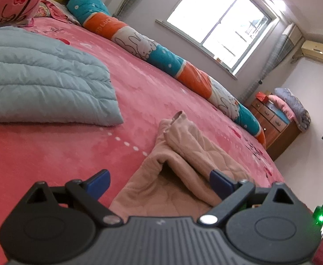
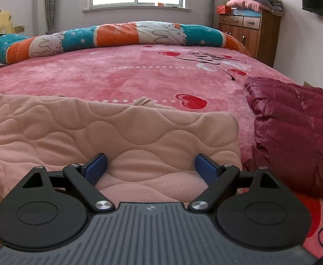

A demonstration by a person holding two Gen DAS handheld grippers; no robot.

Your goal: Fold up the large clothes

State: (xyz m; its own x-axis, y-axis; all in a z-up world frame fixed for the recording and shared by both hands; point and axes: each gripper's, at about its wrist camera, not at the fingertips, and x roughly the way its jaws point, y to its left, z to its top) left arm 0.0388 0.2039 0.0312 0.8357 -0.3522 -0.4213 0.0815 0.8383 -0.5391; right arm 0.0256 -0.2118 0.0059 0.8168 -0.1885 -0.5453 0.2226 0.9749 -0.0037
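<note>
A beige quilted fleece garment [image 1: 179,165] lies on the pink bed, partly folded, with a sleeve lying across it. It also fills the near left of the right wrist view [image 2: 108,132]. My left gripper [image 1: 159,182] is open just above the garment's near edge, holding nothing. My right gripper [image 2: 150,165] is open low over the garment's right part, with nothing between its blue pads.
A folded light blue puffer jacket [image 1: 42,77] lies on the left. A folded dark red puffer jacket [image 2: 294,132] lies to the right of the beige garment. A rolled teal and orange blanket [image 2: 117,37] runs along the bed's far edge. A wooden dresser [image 2: 249,33] stands beyond.
</note>
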